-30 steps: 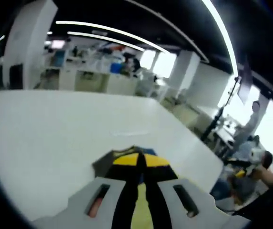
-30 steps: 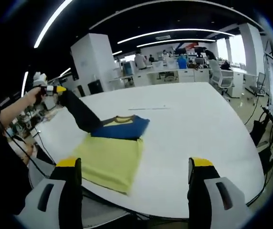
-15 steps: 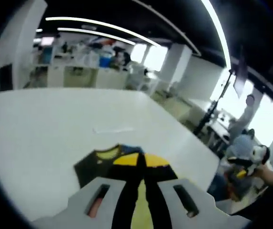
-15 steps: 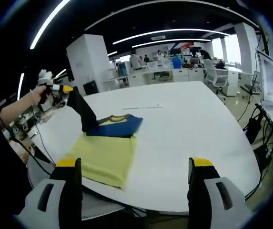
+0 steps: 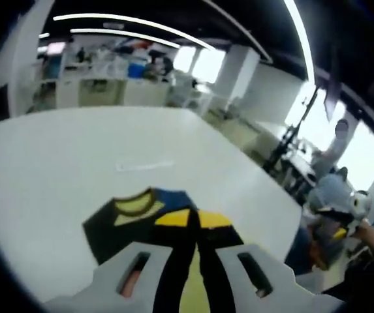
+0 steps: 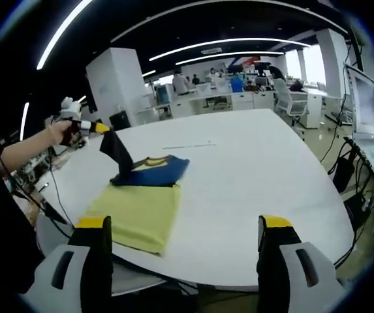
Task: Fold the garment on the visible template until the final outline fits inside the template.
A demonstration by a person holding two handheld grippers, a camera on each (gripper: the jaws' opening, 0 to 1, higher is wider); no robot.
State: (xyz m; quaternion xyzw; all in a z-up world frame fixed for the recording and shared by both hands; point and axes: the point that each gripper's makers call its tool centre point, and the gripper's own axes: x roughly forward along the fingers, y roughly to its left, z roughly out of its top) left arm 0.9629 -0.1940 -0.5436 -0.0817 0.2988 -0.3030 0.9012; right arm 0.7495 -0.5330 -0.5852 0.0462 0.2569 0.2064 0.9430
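Bright ceiling strip lights (image 6: 193, 52); window glare at right; left gripper view blurred; edges strongly curved.

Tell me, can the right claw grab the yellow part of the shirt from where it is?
Probably yes. The right claw is open, and nothing lies between it and the yellow part on the white table. The left claw holds the black sleeve farther off.

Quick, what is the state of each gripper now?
Left gripper: shut on the garment's black sleeve, lifted off the table.
Right gripper: open, holding nothing.
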